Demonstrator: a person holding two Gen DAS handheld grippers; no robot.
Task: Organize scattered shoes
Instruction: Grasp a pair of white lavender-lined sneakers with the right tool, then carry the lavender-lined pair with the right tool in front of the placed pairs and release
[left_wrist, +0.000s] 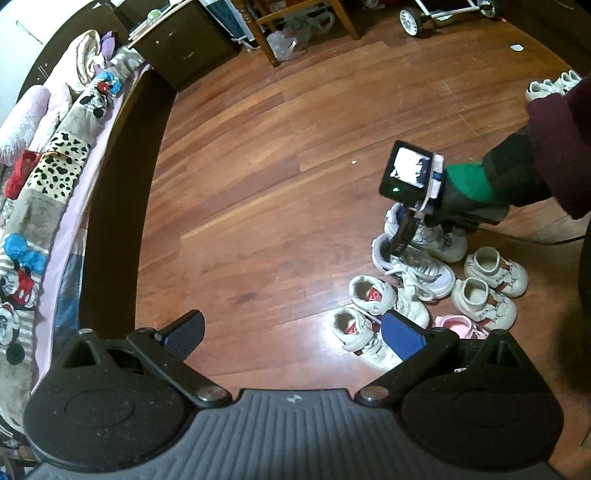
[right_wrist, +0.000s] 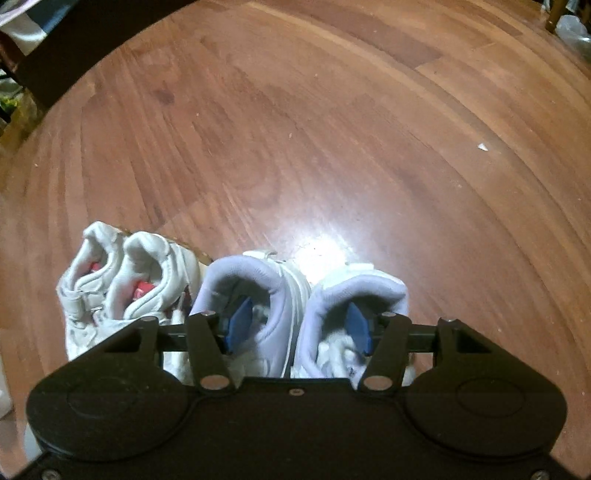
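Several small shoes stand grouped on the wooden floor. A pair of white sneakers with lilac collars (right_wrist: 325, 295) sits right under my right gripper (right_wrist: 299, 325); one blue-padded finger is inside each shoe's opening, jaws apart. In the left wrist view the right gripper (left_wrist: 397, 240) reaches down into that pair (left_wrist: 413, 266). Beside them stand a white pair with red tongues (left_wrist: 369, 317), also in the right wrist view (right_wrist: 122, 280), a cream pair with striped straps (left_wrist: 487, 288) and a pink shoe (left_wrist: 458, 325). My left gripper (left_wrist: 291, 332) is open and empty above the floor.
A dark bed frame (left_wrist: 110, 221) with a patterned quilt runs along the left. A dark cabinet (left_wrist: 177, 44), a wooden chair (left_wrist: 306, 22) and a stroller wheel (left_wrist: 410, 20) stand at the back. Another white pair (left_wrist: 550, 85) lies at far right.
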